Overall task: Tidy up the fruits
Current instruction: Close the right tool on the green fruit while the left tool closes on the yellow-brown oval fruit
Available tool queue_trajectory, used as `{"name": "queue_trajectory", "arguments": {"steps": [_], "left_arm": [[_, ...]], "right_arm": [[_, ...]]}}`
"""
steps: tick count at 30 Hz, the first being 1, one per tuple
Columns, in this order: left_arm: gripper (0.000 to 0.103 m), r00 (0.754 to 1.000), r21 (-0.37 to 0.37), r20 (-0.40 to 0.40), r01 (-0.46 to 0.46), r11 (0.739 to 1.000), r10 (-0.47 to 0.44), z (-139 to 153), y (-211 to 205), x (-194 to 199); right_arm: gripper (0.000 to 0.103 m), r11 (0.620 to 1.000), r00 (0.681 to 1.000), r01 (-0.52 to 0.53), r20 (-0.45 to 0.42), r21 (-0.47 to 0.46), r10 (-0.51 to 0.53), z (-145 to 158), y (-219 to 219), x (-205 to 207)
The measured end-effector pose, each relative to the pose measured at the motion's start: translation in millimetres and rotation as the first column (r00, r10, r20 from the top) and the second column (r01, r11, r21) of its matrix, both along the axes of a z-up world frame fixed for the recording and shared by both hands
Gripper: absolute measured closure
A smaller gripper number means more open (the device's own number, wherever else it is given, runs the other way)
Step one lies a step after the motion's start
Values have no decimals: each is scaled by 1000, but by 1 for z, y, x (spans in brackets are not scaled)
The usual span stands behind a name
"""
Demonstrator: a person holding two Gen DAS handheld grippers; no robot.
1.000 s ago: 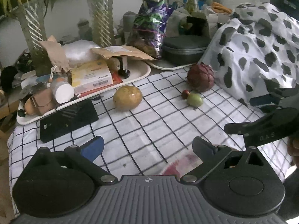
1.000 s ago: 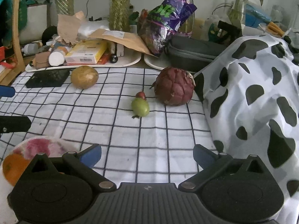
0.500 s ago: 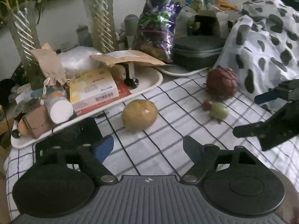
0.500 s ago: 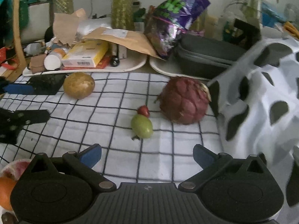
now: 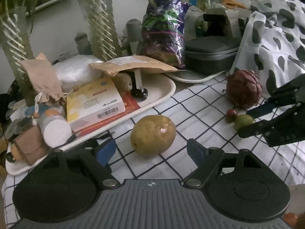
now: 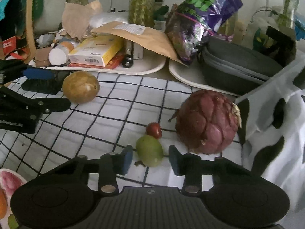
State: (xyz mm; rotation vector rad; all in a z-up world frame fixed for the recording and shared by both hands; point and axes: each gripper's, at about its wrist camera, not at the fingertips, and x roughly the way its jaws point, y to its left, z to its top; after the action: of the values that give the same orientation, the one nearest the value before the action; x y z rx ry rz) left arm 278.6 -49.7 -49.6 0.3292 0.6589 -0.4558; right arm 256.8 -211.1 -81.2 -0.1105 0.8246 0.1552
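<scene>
Checked cloth [image 6: 114,126], right tool [image 6: 149,159] closing around upright green fruit [image 6: 149,150], untouched

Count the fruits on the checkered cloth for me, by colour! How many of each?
Yellow-brown: 1, the big round fruit
Green: 1, the small fruit
Red: 1, the tiny fruit
Dark pink: 1, the scaly fruit
Total: 4

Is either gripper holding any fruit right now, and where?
Neither yet. The right gripper is closing around the green fruit; the left gripper flanks the yellow fruit.
</scene>
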Motion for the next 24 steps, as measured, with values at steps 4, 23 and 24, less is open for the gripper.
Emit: {"name": "queue_trajectory", "arguments": {"steps": [4, 23, 24], "left_arm": [[22, 1000, 9, 21, 11, 1000, -11, -3, -2, 5], [44, 997, -64, -23, 78, 995, -80, -20, -1, 34], [44, 997, -67, -25, 73, 995, -75, -20, -1, 35]], "right_arm": [[71, 999, 999, -39, 2, -28, 39, -3, 3, 3], [73, 997, 997, -60, 48, -49, 63, 11, 8, -2], [73, 997, 997, -58, 46, -49, 60, 10, 7, -2]]}}
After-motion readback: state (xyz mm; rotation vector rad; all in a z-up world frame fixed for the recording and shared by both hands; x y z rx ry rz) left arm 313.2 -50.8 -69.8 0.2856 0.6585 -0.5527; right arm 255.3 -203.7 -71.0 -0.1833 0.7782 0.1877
